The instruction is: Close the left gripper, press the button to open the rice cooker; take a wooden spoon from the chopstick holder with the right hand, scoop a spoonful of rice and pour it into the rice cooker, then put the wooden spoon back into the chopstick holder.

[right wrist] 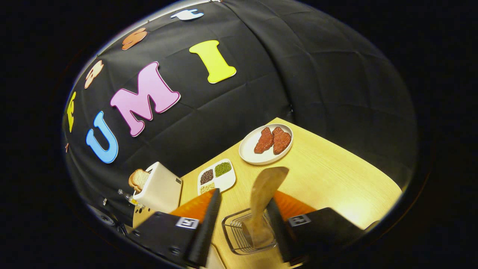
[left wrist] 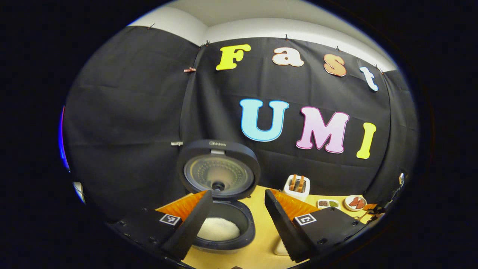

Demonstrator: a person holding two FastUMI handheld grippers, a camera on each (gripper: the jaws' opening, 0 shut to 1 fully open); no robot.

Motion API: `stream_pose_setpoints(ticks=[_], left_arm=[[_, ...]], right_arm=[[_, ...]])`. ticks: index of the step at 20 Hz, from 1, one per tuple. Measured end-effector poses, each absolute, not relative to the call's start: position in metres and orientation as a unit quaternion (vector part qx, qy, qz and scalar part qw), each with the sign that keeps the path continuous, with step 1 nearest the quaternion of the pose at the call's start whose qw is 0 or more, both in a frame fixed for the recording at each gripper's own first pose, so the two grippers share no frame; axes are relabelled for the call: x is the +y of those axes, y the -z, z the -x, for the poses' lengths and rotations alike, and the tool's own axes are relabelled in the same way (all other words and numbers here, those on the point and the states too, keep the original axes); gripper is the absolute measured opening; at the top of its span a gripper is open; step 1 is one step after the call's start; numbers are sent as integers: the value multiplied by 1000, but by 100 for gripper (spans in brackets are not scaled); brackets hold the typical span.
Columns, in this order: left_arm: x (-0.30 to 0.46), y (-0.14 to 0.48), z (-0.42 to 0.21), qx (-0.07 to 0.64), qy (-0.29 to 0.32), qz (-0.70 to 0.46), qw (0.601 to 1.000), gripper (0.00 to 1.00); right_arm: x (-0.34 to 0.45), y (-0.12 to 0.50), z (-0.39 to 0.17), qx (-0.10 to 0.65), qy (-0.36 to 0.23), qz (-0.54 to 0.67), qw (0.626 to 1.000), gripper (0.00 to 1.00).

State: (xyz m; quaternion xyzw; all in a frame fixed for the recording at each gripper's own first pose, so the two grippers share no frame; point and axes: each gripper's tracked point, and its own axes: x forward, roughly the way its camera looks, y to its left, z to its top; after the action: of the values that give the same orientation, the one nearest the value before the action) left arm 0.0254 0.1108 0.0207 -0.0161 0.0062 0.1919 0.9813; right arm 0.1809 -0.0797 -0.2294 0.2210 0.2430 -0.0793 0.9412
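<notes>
While lid stands up: rice cooker (left wrist: 220, 209) open on the yellow wooden table (right wrist: 336, 179), white rice in the pot.
Room: black cloth wall behind, pale ceiling above.
Wooden spoon (right wrist: 263, 198): upright in wire chopstick holder (right wrist: 239, 233), blurred, bowl end up.
Left gripper (left wrist: 239, 220): spread, holding nothing.
Right gripper (right wrist: 242, 220): fingers apart, spoon between them, contact unclear.
Nearby: toaster (right wrist: 158, 188), plate (right wrist: 266, 145).

Place: you're in a staged kitchen booth.
Backdrop: black cloth wall (left wrist: 130, 112) ahead of your left gripper.
Props: open rice cooker (left wrist: 220, 186), toaster (right wrist: 158, 188), plate of meat (right wrist: 266, 145) on a wooden table (right wrist: 328, 179).
</notes>
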Motion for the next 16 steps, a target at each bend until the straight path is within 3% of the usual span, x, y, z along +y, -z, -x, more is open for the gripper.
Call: stream_pose_setpoints(ticks=[2,9,16], left_arm=[[126,-46,-25,-33,-211,-17,977,95],[157,-92,-59,-96,-184,-69,976,92],[187,-100,-104,-111,-153,-71,979,94]], right_arm=[[-82,221,-167,239,86,-210,944,99],[-91,198,-91,237,109,-167,951,99],[-73,172,-10,223,102,-103,964,98]])
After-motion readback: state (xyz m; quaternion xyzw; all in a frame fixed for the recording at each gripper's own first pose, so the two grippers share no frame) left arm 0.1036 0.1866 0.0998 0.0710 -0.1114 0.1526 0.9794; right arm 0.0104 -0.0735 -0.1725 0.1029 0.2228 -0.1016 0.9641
